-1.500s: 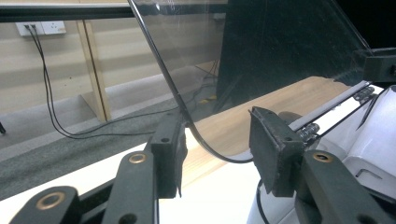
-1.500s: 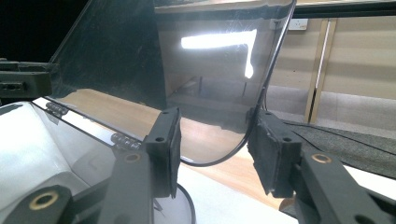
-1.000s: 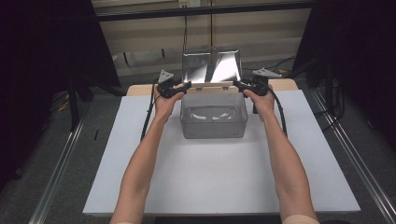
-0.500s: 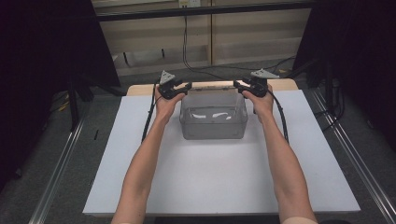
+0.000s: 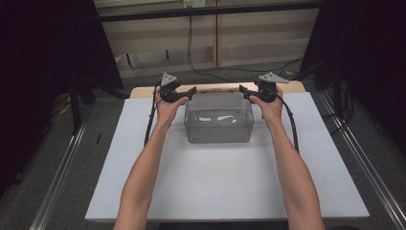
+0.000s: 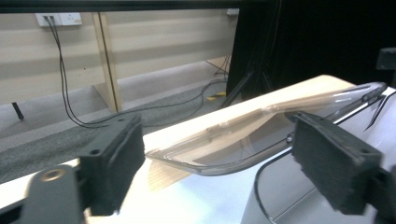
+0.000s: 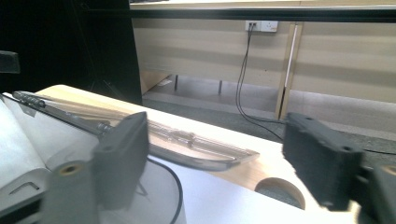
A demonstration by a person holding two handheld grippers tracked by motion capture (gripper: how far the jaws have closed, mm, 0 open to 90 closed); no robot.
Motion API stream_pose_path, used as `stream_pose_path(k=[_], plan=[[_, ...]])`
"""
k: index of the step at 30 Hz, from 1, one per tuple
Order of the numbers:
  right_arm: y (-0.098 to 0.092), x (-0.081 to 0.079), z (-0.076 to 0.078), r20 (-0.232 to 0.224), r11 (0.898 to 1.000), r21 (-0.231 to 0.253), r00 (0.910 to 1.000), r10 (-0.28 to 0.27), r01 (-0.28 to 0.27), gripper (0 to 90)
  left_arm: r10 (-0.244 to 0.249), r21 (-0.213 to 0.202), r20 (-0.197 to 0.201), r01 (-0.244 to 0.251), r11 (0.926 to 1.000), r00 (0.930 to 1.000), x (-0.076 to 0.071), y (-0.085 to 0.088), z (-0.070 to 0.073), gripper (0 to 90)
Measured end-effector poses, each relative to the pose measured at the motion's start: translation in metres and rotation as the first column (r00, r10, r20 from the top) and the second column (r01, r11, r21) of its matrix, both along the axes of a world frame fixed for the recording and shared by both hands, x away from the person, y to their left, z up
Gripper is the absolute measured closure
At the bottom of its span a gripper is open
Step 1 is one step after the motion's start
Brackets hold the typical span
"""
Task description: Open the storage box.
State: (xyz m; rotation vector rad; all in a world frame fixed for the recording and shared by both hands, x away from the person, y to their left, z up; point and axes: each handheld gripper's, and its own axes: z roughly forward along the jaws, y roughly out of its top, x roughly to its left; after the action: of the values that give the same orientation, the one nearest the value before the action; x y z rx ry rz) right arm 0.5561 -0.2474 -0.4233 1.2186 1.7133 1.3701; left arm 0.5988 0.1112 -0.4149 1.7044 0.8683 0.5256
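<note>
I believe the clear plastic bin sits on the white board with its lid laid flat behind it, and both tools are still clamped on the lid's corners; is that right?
Not quite. The bin and lid are as you say, but the left tool and right tool have just been opening: both gripper views show the pads standing clear of the lid's edge.

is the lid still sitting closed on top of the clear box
No, the lid lies behind the clear box on the table, with the box's top open.

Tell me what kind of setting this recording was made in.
Probably a lab or recording workspace: a white board lies on a table with metal rails along its sides, black curtains hang on both sides, and cables run to a wall socket.
</note>
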Motion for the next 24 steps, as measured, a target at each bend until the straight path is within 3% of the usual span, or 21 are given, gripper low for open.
stream_pose_path(k=[12,17,19,24], plan=[[0.002,-0.013,0.010,0.034,1.000,0.004,0.9993,0.014,-0.014,7.0,0.009,-0.004,0.004,-0.009,1.0000,1.0000,-0.011,0.006,0.002,6.5],[0.000,-0.018,0.012,0.042,1.000,0.019,0.9991,0.004,-0.005,1.8,-0.014,0.017,0.035,0.013,0.9998,0.9993,-0.022,0.003,0.005,4.4],[0.000,-0.022,0.014,0.049,1.000,0.011,0.9988,0.006,-0.007,1.6,-0.033,0.007,0.055,0.033,0.9994,0.9979,-0.028,0.004,0.006,3.5],[0.001,-0.029,0.014,0.064,1.000,0.015,0.9979,-0.008,0.007,0.0,-0.021,-0.018,0.058,0.022,0.9996,0.9981,-0.037,0.009,0.007,3.5]])
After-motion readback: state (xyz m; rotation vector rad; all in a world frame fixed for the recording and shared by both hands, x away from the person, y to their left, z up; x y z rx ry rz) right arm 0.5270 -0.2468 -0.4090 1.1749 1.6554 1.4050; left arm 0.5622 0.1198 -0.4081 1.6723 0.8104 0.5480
